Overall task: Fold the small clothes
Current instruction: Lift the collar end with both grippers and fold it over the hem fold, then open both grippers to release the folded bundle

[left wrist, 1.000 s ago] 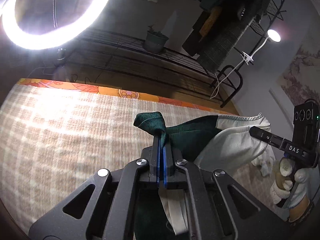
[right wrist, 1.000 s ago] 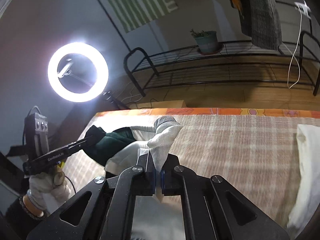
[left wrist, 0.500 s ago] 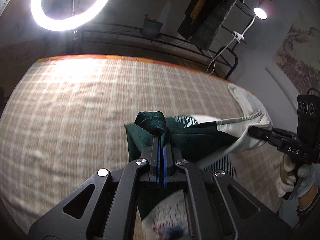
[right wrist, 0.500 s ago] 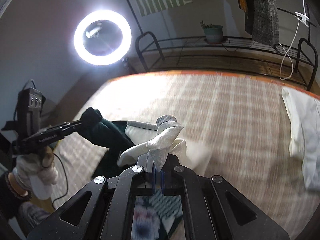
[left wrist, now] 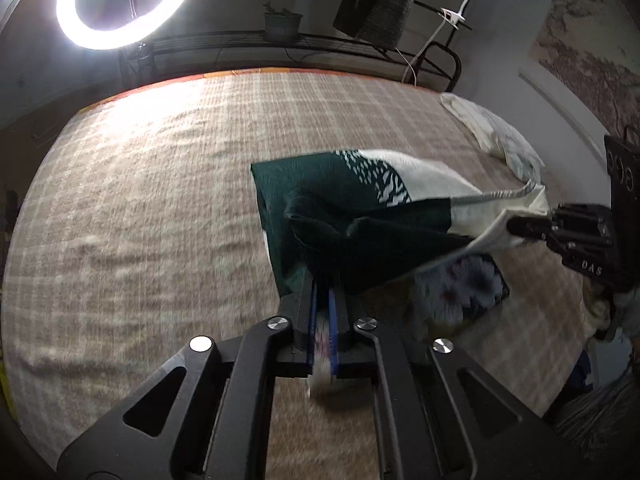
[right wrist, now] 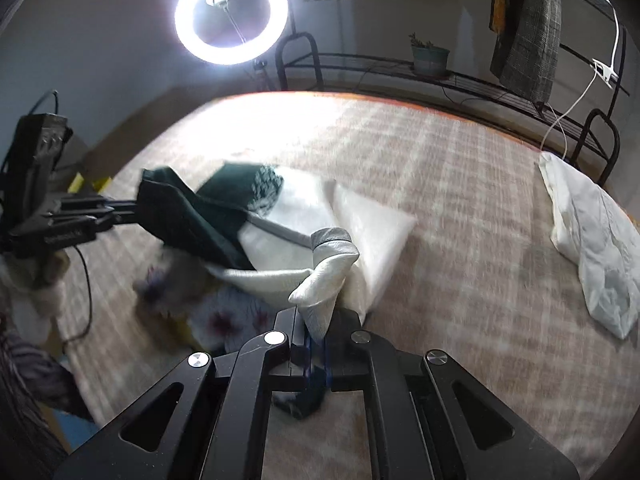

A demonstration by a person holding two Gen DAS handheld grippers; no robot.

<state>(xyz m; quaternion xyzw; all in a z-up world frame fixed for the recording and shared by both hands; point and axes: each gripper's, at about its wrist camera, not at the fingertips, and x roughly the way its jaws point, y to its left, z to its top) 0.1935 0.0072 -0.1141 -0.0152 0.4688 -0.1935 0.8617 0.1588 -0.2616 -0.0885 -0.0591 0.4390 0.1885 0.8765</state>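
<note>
A brightly lit ring light (left wrist: 124, 4) stands at the far left behind a bed (left wrist: 140, 200) covered in a tan plaid blanket. Over the middle of the bed, a small garment (left wrist: 360, 208), dark green on its left half and cream on its right, hangs stretched between two handheld tools. The left gripper (left wrist: 322, 300) has its jaws pressed together on the garment's dark green corner, with a strip of cloth showing between the blue pads. The far edge of the garment rests on the blanket, while the near edge is lifted. Under it, a blurred flower-print cloth (left wrist: 460, 284) lies on the bed. The right gripper (right wrist: 316, 334) is clamped on the cream corner, which bunches up above its jaws. At the far right, a crumpled white cloth (right wrist: 592, 236) lies well apart on the blanket.
</note>
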